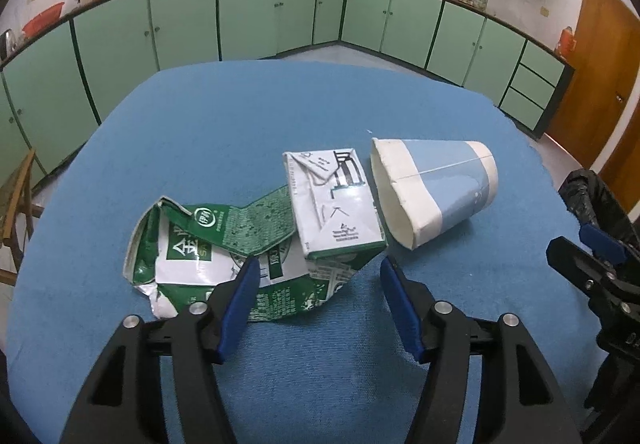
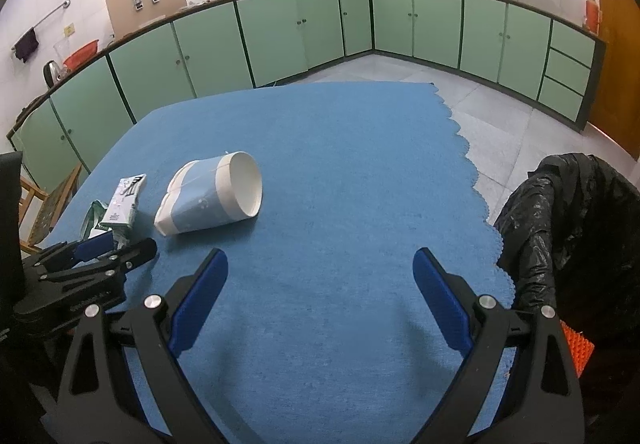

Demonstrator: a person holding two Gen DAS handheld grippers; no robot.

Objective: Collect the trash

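Left gripper (image 1: 316,268) spread, empty, just over crushed milk carton (image 1: 224,256); right gripper (image 2: 320,264) wide, empty.

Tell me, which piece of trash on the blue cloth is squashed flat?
The green-and-white carton, torn open and flattened at the left. The small white carton keeps its box shape, and the paper cup lies tipped over but round.
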